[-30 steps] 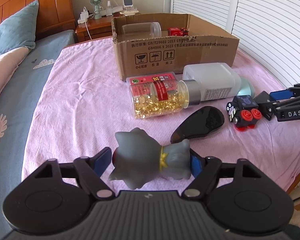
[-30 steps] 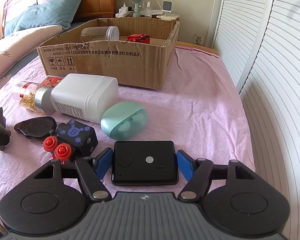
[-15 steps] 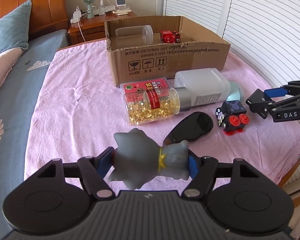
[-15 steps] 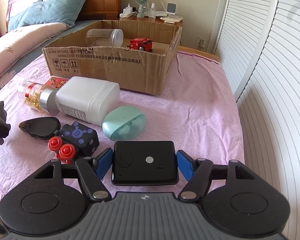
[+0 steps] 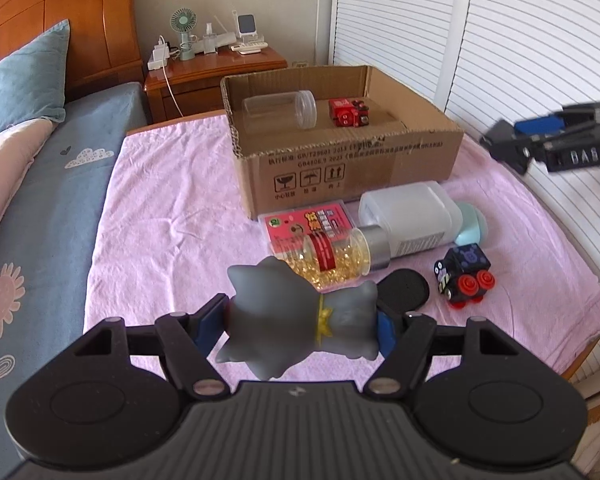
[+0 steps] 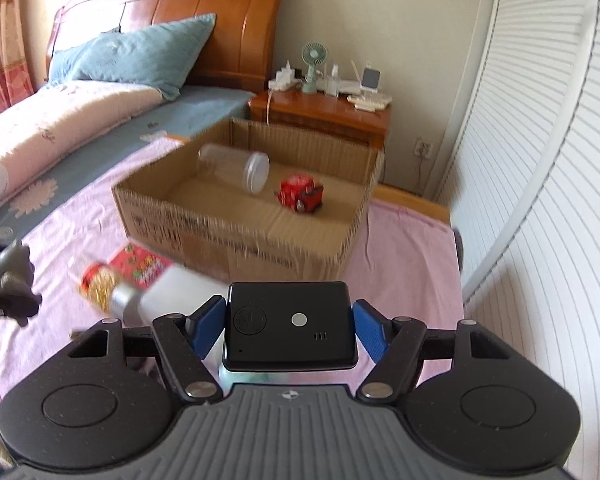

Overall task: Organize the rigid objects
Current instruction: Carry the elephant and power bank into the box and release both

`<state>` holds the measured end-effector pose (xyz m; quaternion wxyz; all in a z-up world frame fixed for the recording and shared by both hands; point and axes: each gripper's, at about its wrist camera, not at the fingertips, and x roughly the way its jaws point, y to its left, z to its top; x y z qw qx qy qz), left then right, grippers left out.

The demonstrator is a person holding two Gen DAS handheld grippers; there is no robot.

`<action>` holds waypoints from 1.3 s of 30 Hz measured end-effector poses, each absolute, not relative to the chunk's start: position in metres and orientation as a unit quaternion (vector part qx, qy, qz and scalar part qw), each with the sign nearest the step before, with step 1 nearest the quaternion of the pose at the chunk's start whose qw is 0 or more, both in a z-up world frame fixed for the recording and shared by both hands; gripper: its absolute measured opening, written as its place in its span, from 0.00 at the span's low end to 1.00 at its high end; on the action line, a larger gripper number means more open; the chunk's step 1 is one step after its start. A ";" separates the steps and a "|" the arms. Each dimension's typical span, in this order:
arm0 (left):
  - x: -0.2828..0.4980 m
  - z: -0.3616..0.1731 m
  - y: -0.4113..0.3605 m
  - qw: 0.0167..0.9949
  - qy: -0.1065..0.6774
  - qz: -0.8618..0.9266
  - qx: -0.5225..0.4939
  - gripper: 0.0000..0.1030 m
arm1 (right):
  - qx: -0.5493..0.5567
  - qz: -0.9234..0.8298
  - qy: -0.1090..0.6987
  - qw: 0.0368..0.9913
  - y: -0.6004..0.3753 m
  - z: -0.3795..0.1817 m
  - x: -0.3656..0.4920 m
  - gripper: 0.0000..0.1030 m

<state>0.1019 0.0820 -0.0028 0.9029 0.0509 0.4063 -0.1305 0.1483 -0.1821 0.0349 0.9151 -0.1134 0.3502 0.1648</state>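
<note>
While both grippers hang raised above the bed, each is clamped on its own load. Left gripper (image 5: 302, 326): blue pads pressed to either flank of a grey rubbery animal figure (image 5: 296, 320), matte, lumpy, with a yellow collar band; it is held clear of the pink cloth (image 5: 168, 232), tipped sideways. Right gripper (image 6: 288, 328): pads tight against the short ends of a flat black device (image 6: 290, 326), rounded corners, smooth plastic, small silver disc and a round embossed button on its face; it rides level, pointed at the cardboard box (image 6: 236, 232). Seen from the left wrist camera, that gripper sits high at the right edge, blurred, beside the slatted white doors. Box is open-topped corrugated card with printed black text and a ragged rim; inside lie a clear plastic jar (image 5: 282, 110) on its side and a red toy car (image 5: 348, 112), well apart from each other. On the cloth in front of the box: a pink flat packet (image 5: 308, 224), a clear bottle of gold capsules (image 5: 340, 258) with silver cap, a frosted white rectangular bottle (image 5: 408, 214), a mint rounded case (image 5: 472, 226) just beside it, a glossy black oval piece (image 5: 404, 290), and a black toy train (image 5: 464, 272) with red wheels.
</note>
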 end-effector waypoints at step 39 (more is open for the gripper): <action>0.187 0.046 0.052 0.907 0.389 -0.135 0.083 0.70 | -0.013 0.018 0.429 0.903 -0.179 0.029 0.189 1.00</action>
